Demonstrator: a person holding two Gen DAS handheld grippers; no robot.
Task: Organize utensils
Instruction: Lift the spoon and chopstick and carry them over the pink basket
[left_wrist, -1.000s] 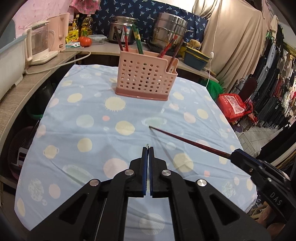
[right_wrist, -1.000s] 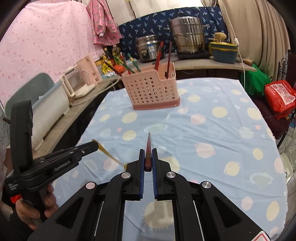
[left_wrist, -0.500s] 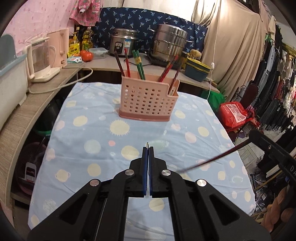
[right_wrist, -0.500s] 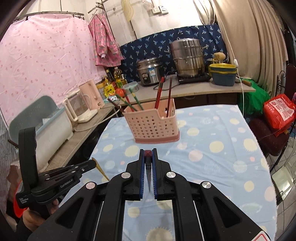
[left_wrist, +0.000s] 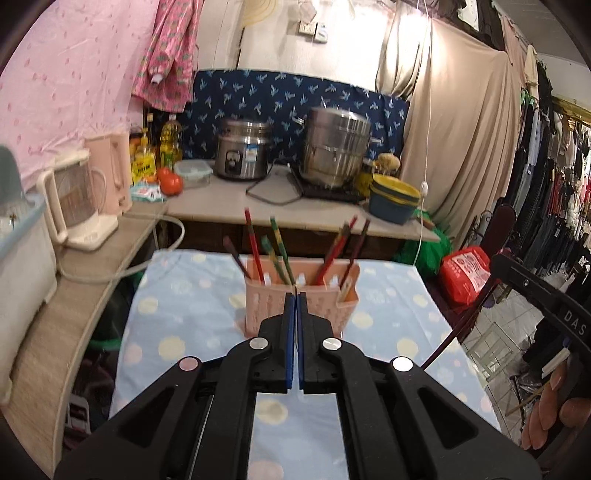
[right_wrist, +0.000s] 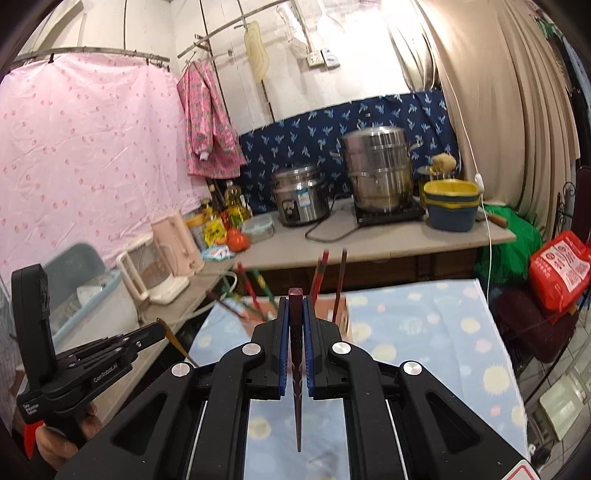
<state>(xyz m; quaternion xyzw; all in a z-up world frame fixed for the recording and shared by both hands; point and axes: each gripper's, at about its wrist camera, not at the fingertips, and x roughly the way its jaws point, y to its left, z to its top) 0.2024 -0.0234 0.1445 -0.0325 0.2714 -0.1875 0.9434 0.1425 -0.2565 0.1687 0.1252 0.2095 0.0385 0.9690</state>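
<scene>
1. Pink perforated plastic utensil basket is my landmark: it stands on the blue dotted tablecloth ahead of both my claws, with several red, green and dark chopsticks upright in its compartments.

2. Left of the basket, my left gripper is squeezed shut on a thin golden-brown chopstick, pinched near one end, the rest slanting down toward the cloth. From that claw's own camera the blue pads meet with almost no gap, and only a sliver of the stick shows at the tip.

3. Right of the basket, my right gripper is clamped on a dark maroon chopstick; its blunt square end stands just above my fingertips and the tapered end hangs below, clear of the cloth.

4. I judge the step as carrying: both sticks are lifted off the table, neither is in the basket yet.

5. Next I would bring each tip over an open compartment, stand the stick nearly upright, lower it past the rim, then release. The sticks already inside lean across the openings, so I must thread between them.
</scene>
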